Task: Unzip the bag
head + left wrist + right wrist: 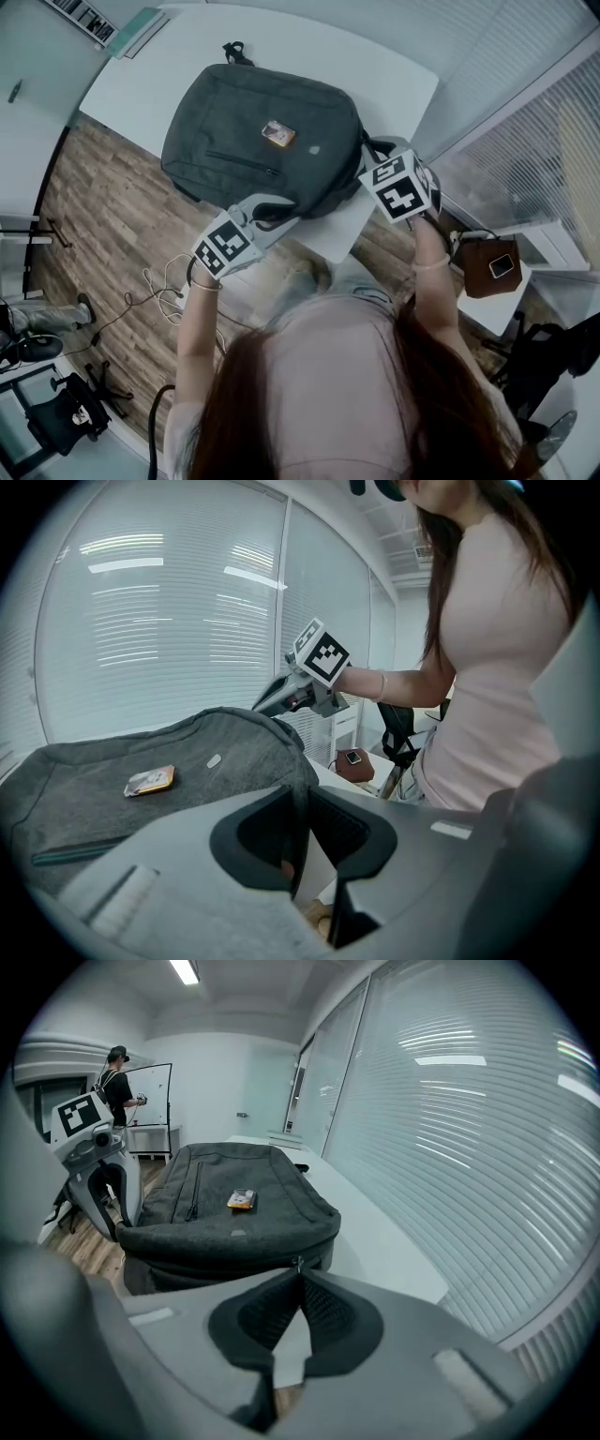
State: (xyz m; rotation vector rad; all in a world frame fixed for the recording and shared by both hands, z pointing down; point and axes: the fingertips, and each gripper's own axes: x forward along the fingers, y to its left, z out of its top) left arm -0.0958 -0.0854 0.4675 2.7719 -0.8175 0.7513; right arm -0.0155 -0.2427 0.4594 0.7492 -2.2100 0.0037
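At the far left a wooden floor shows below the table edge, with loose cables lying on it. The left gripper comes in from the near left side, angled downward, and its jaws are pressed onto the fabric of the bag's near left corner, a fold of the grey cloth pinched between the pads. The bag, dark grey and soft, lies flat on the white table with its front face up; its near side reaches the table's near edge, and a small orange label sits near the middle of the face. A zip line runs along the bag's near side wall. At the bag's near right corner the right gripper also points downward, its jaws brought almost fully together and nipping the small metal zip pull at their tips. Both grippers touch the bag and stand well apart from each other. Further right, a brown pouch rests on a lower white surface beside the slatted window blinds.
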